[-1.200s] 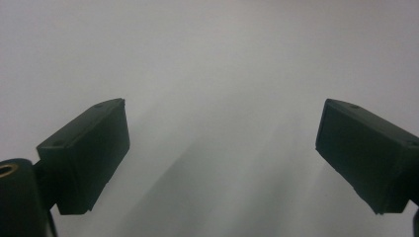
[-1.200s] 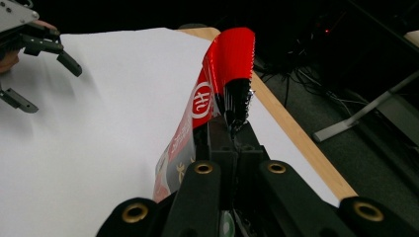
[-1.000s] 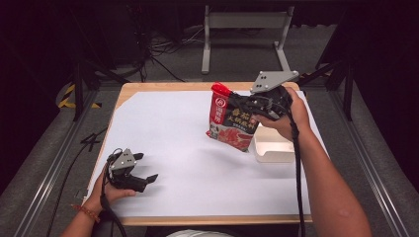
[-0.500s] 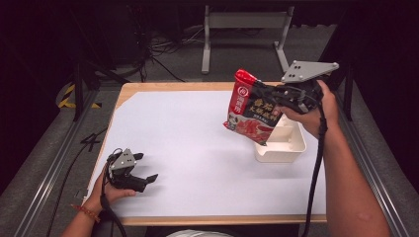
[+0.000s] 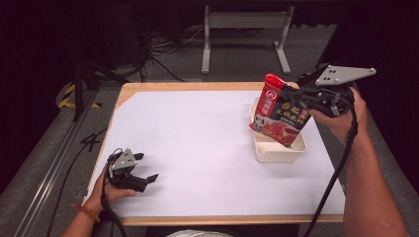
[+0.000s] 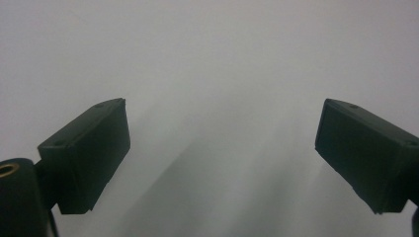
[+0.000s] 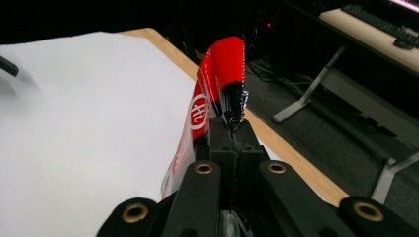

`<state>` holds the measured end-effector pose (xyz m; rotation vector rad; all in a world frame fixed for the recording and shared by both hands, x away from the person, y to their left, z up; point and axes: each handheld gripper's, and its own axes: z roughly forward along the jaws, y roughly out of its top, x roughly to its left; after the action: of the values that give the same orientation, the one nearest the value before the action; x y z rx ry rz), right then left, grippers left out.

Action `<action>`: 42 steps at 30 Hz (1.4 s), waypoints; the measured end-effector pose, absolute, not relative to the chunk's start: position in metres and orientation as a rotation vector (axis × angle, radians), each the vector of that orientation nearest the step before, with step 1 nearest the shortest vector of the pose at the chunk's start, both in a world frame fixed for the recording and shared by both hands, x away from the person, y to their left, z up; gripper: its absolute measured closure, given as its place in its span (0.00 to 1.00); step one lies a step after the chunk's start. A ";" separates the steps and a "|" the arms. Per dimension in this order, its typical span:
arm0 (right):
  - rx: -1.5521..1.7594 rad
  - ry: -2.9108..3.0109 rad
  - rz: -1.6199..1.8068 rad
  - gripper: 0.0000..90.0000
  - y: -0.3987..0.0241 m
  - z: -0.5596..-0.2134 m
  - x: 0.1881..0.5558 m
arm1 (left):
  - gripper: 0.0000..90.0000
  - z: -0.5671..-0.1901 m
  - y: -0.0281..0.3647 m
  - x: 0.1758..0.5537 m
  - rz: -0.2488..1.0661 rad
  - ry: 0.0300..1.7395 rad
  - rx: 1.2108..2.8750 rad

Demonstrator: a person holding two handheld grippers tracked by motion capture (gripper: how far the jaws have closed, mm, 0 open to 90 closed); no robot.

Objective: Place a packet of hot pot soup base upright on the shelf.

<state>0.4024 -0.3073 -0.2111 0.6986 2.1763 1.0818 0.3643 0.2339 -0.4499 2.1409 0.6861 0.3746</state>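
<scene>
A: Thing in hand is the red-and-black seasoning pouch (image 5: 279, 112), hanging over the white plastic tray (image 5: 276, 150), its bottom corner dipping inside the tray's rim.

B: How will it handle?

A: I'd judge it light, soft and floppy; glossy film, so probably slippery. It sags from wherever it's pinched. Best hold looks like the flat edge seam, not the bulging middle.

B: Grip now?

A: Right gripper (image 7: 232, 129) has its jaws pressed together on the pouch's edge near the upper end; in the right gripper view the red top (image 7: 225, 69) sticks out past the jaw tips.

B: Orientation?

A: Long axis steep but tilted: red top up and away from the person, printed face toward the table's middle, bottom down into the tray.

B: Other hand?

A: Left gripper (image 5: 129, 170) rests on the white sheet (image 5: 197, 148), well apart from the tray toward the near left corner, jaws spread wide, nothing between them.

B: Risk?

A: The pouch could fold or catch on the tray wall when lowered.
</scene>
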 end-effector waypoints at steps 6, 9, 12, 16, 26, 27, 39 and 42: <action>0.725 2.196 1.054 0.99 -0.318 -0.228 0.404 | 0.08 -0.450 0.234 0.364 0.375 0.689 2.137; 0.734 2.201 1.050 0.99 -0.320 -0.233 0.404 | 0.08 -0.450 0.234 0.364 0.378 0.684 2.139; 0.750 2.206 1.040 0.99 -0.321 -0.238 0.405 | 0.08 -0.450 0.234 0.364 0.375 0.689 2.137; 0.756 2.212 1.040 0.99 -0.321 -0.244 0.408 | 0.08 -0.450 0.234 0.364 0.376 0.687 2.139; 0.759 2.223 1.034 0.99 -0.314 -0.255 0.409 | 0.08 -0.450 0.234 0.364 0.370 0.687 2.138; 0.768 2.218 1.046 0.99 -0.315 -0.257 0.410 | 0.08 -0.450 0.234 0.364 0.372 0.687 2.139; 0.795 2.196 1.042 0.98 -0.316 -0.269 0.414 | 0.08 -0.450 0.234 0.364 0.377 0.685 2.140; 0.804 2.189 1.042 0.97 -0.317 -0.269 0.413 | 0.08 -0.450 0.234 0.364 0.377 0.686 2.140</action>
<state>0.4132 -0.3170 -0.2693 0.8037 2.1886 1.0417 0.3639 0.2343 -0.4500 2.1402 0.6857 0.3770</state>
